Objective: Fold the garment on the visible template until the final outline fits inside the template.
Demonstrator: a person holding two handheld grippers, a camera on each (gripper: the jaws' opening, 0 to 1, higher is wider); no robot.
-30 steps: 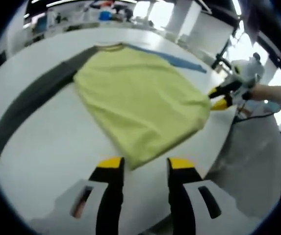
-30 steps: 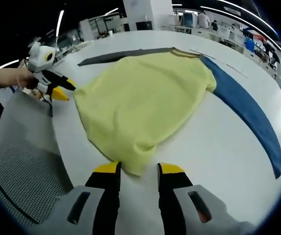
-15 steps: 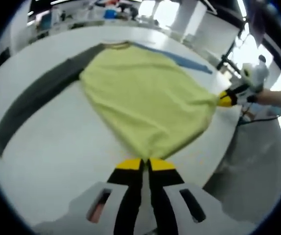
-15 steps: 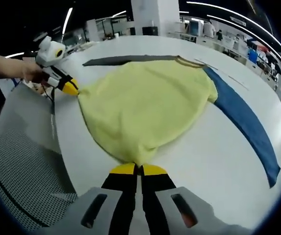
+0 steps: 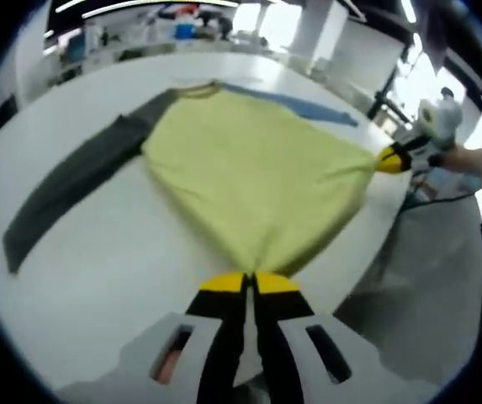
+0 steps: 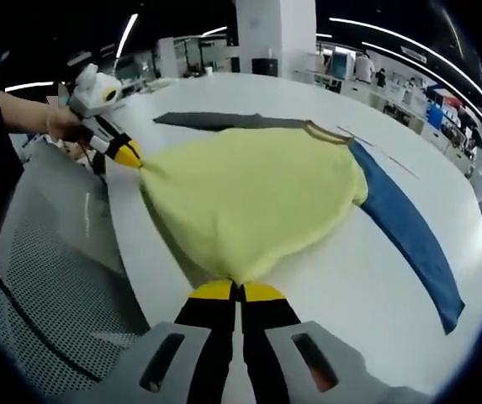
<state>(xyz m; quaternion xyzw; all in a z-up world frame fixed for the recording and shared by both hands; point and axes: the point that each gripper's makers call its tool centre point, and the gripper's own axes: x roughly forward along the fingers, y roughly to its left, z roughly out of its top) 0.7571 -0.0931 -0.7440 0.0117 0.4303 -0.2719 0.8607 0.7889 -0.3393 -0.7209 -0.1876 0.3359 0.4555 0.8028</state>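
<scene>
A yellow-green shirt [image 5: 249,168] [image 6: 249,198] lies spread on the white table [image 5: 97,269] [image 6: 367,295]. Its dark grey sleeve [image 5: 72,185] [image 6: 224,122] stretches to one side, its blue sleeve [image 5: 308,105] [image 6: 409,244] to the other. My left gripper [image 5: 249,276] is shut on one hem corner and also appears in the right gripper view [image 6: 129,153]. My right gripper [image 6: 239,290] is shut on the other hem corner and appears in the left gripper view [image 5: 388,160]. The hem runs taut between them near the table's edge.
The table's near edge runs just under both grippers. A grey mesh surface [image 6: 47,278] [image 5: 426,278] lies beyond it. A hand [image 6: 60,126] holds the left gripper. Benches and equipment stand far behind the table.
Both grippers were open at the hem a second ago and have shut on its corners. The hem has since been drawn tight and the corners pulled outward.
</scene>
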